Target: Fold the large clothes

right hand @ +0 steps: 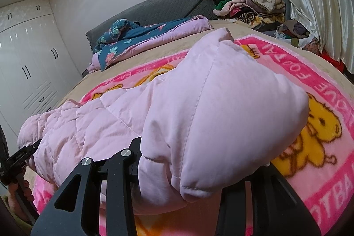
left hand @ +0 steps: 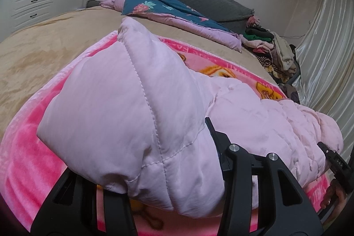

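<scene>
While each gripper (left hand: 177, 169) (right hand: 199, 169) pinches a puffy pink jacket (left hand: 124, 107), it drapes above the pink blanket (right hand: 320, 136)

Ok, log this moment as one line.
task: fold jacket | left gripper: shut on pink puffer jacket | right gripper: shut on pink puffer jacket | surface: pink cartoon blanket

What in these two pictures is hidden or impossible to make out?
- Left gripper fingertips, left view: buried in the pink jacket.
- Right gripper fingertips, right view: same jacket covers them.
- Blanket lettering: cut off by the frame edge.
- Clothes pile: too jumbled to separate.
</scene>
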Available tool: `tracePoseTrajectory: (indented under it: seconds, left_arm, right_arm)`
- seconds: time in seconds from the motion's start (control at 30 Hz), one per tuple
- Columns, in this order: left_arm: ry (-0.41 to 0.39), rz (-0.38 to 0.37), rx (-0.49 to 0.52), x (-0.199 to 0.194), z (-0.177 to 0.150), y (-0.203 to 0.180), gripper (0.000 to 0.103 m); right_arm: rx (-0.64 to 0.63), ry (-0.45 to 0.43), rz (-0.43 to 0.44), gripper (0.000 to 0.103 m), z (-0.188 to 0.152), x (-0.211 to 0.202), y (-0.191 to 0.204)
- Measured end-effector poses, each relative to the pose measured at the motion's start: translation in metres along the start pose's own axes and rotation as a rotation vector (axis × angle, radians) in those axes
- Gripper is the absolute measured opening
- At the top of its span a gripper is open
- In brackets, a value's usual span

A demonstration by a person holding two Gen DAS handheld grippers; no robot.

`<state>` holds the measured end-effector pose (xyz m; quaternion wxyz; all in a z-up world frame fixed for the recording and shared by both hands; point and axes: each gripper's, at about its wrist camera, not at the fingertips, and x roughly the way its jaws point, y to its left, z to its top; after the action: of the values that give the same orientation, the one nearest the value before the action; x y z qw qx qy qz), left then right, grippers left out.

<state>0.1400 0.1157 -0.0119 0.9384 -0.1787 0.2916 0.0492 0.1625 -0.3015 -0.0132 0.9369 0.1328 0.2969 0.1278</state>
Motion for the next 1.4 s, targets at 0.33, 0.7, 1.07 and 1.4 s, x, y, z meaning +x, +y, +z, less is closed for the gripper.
tracePoseTrajectory:
  seconds: [0.33,0.7,1.07,1.4]
  left_arm:
    - [0.027,0.026,0.02,-0.004,-0.009,0.002,0.038]
    - [0.06,0.042,0.027,-0.004,-0.021,0.009,0.041]
    - [0.079,0.053,0.023,-0.006,-0.033,0.015,0.045]
    - [0.098,0.061,0.012,-0.01,-0.034,0.015,0.066]
  right_arm:
    - [0.024,0.041,-0.008,0.037,-0.013,-0.004,-0.007]
    - [0.061,0.09,-0.012,0.04,-0.031,-0.004,-0.017]
    - [0.077,0.104,-0.003,0.044,-0.039,-0.006,-0.021]
    - [0.15,0.153,0.019,0.082,-0.043,-0.011,-0.037]
